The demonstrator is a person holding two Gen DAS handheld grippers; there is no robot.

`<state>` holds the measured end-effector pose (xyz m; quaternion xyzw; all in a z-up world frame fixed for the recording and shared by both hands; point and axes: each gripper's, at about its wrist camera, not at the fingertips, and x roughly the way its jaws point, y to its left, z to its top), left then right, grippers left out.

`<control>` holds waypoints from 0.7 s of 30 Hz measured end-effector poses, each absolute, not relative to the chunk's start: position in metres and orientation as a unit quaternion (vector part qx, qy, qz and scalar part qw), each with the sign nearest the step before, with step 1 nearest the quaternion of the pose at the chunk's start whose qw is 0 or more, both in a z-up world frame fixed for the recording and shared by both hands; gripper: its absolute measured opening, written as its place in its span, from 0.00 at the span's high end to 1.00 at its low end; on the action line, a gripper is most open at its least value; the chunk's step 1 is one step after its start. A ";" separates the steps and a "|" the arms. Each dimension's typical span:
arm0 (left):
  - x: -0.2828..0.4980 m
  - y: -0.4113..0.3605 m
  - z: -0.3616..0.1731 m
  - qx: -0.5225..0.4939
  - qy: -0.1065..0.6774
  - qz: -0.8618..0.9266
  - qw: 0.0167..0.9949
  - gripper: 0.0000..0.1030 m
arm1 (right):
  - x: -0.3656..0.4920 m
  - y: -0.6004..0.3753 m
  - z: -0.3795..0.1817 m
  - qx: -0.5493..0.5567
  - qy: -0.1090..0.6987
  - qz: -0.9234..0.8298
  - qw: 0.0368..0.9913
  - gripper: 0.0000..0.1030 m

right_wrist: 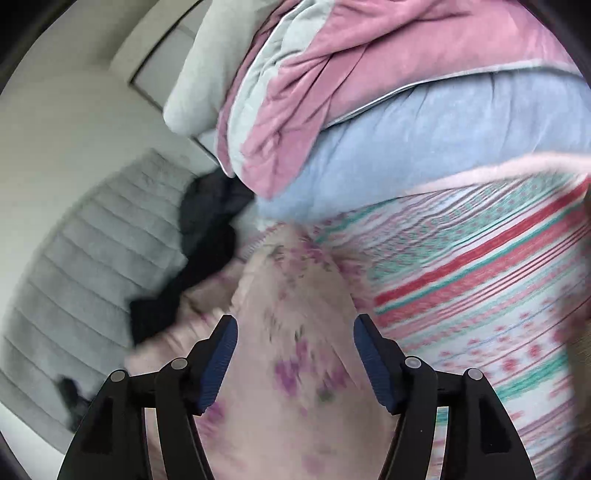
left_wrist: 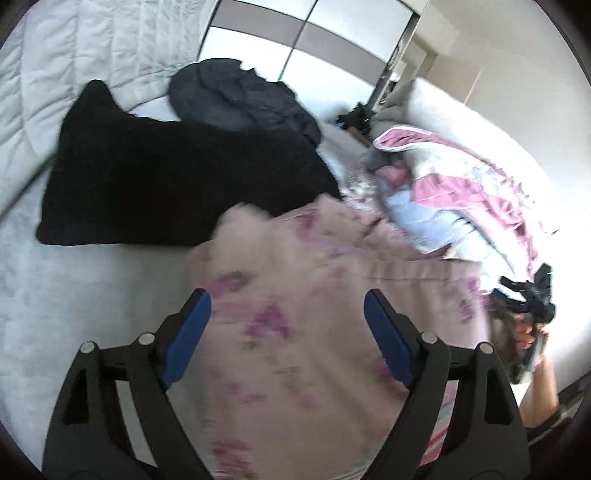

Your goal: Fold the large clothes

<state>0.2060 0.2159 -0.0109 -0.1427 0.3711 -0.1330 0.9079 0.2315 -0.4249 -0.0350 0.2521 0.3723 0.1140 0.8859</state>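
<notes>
A pale pink garment with purple flowers [left_wrist: 295, 295] lies on the grey bed [left_wrist: 92, 295]; the picture is blurred by motion. My left gripper [left_wrist: 287, 306] is open just above it, blue pads wide apart, nothing held. In the right wrist view the same floral garment [right_wrist: 295, 295] forms a raised fold running between the pads of my right gripper [right_wrist: 295, 332], which is open over it. The right gripper and the hand holding it also show in the left wrist view [left_wrist: 532, 306] at the right edge.
A black fuzzy garment [left_wrist: 166, 177] and a dark jacket [left_wrist: 236, 96] lie on the bed beyond. A pink, blue and grey quilt [right_wrist: 369, 110] is heaped on the right. A striped patterned cloth [right_wrist: 480, 277] lies beside the floral garment. Wardrobe doors [left_wrist: 295, 33] stand behind.
</notes>
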 end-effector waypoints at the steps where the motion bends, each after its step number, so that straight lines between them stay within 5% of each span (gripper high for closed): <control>1: 0.211 0.218 -0.018 -0.136 0.380 -0.122 0.907 0.18 | 0.235 -0.418 -0.040 0.225 0.385 0.106 0.889 0.35; 8: 0.272 0.199 -0.065 -0.090 0.444 -0.110 0.885 0.23 | 0.289 -0.379 -0.071 0.098 0.420 0.048 0.901 0.35; 10: 0.280 0.192 -0.064 -0.096 0.437 -0.119 0.886 0.45 | 0.304 -0.376 -0.078 0.115 0.421 0.055 0.898 0.38; 11: 0.281 0.190 -0.062 -0.098 0.435 -0.120 0.887 0.50 | 0.306 -0.373 -0.078 0.118 0.414 0.059 0.900 0.50; 13: 0.280 0.180 -0.052 -0.098 0.420 -0.130 0.893 0.84 | 0.303 -0.362 -0.072 0.097 0.393 0.058 0.913 0.71; 14: 0.275 0.178 -0.046 -0.095 0.409 -0.127 0.899 0.85 | 0.300 -0.356 -0.067 0.080 0.377 0.050 0.921 0.81; 21: 0.257 0.204 0.034 -0.144 0.275 -0.091 0.946 0.88 | 0.295 -0.362 0.004 0.072 0.259 0.005 0.963 0.88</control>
